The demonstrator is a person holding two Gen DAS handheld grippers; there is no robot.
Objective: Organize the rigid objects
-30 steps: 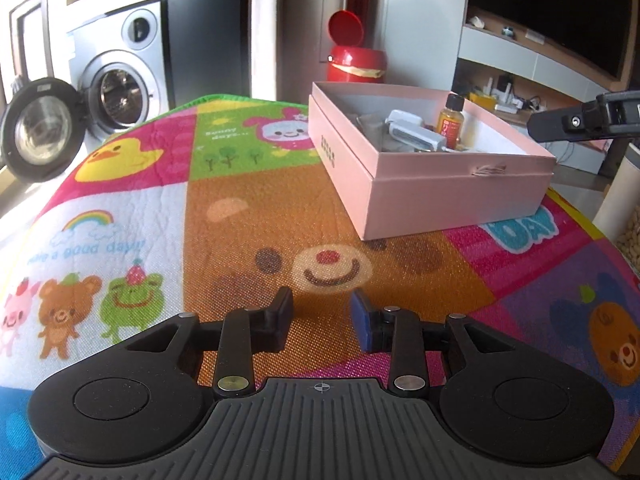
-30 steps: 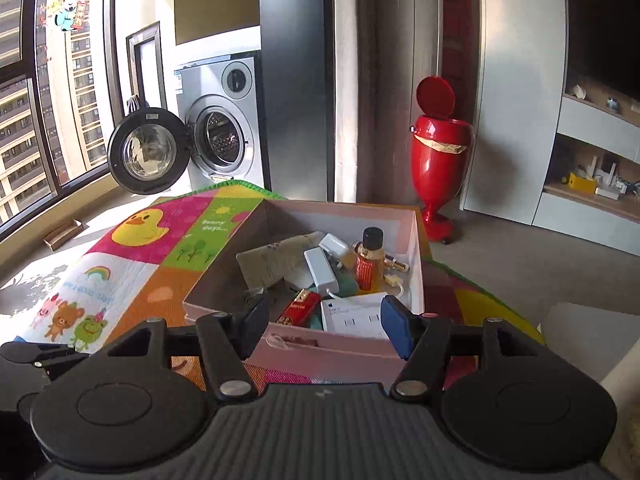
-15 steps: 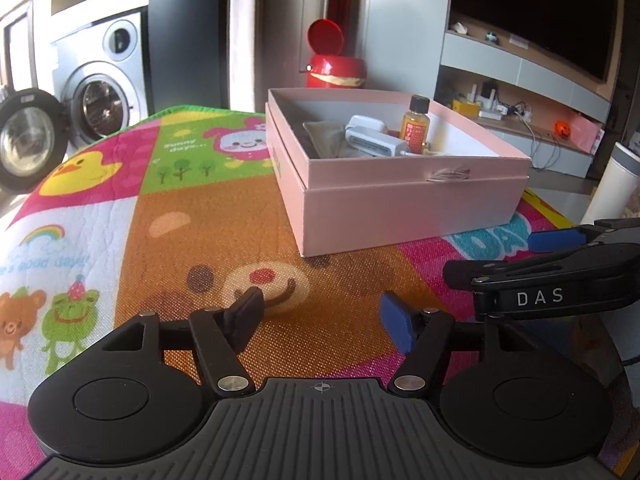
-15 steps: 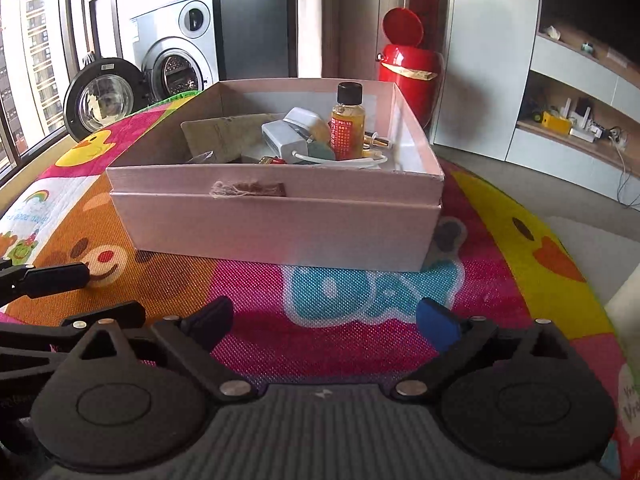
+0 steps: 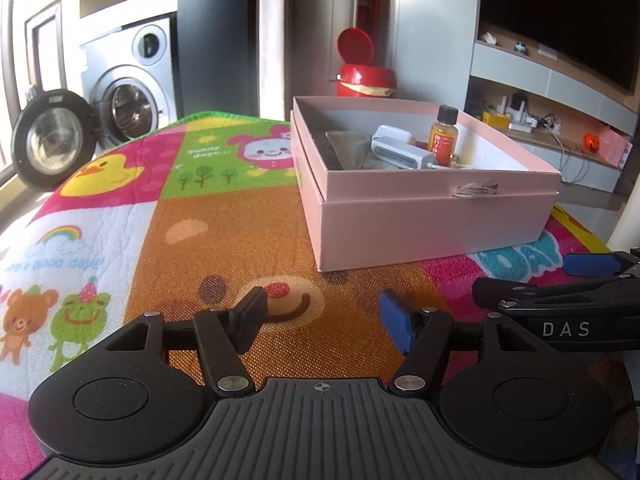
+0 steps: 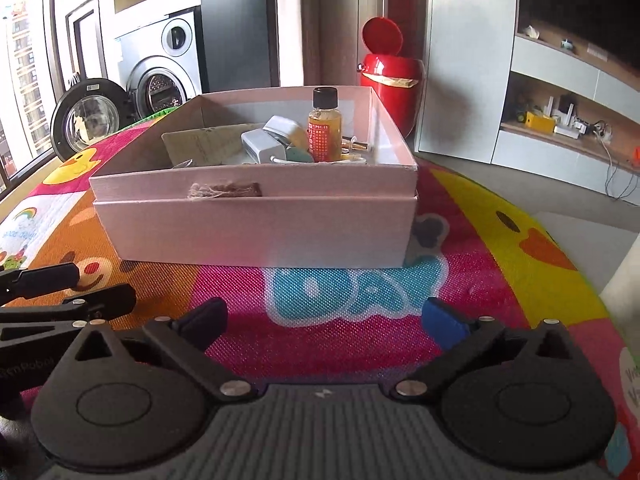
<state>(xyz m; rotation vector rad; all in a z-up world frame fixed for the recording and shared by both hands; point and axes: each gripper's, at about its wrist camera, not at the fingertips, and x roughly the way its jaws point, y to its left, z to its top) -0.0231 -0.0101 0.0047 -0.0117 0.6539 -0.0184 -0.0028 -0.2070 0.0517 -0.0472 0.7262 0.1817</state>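
A pink open box (image 5: pixel 432 220) stands on the colourful play mat (image 5: pixel 224 232); it also shows in the right wrist view (image 6: pixel 256 224). Inside it are an amber bottle with a black cap (image 6: pixel 324 128), a white charger (image 6: pixel 260 146) and other small items. My left gripper (image 5: pixel 322 320) is open and empty, low over the mat in front of the box's left corner. My right gripper (image 6: pixel 324 320) is open and empty, in front of the box's near wall, apart from it. The right gripper's side shows in the left wrist view (image 5: pixel 560 300).
A red bin (image 6: pixel 390 68) with its lid up stands behind the box. A washing machine (image 6: pixel 160 76) with its door open is at the back left. Shelves with small items (image 6: pixel 568 120) are at the right. The mat's edge drops off at the right.
Both grippers have pulled back from the box and dropped low over the mat. Both have opened wider. The right gripper was above the box a second ago.
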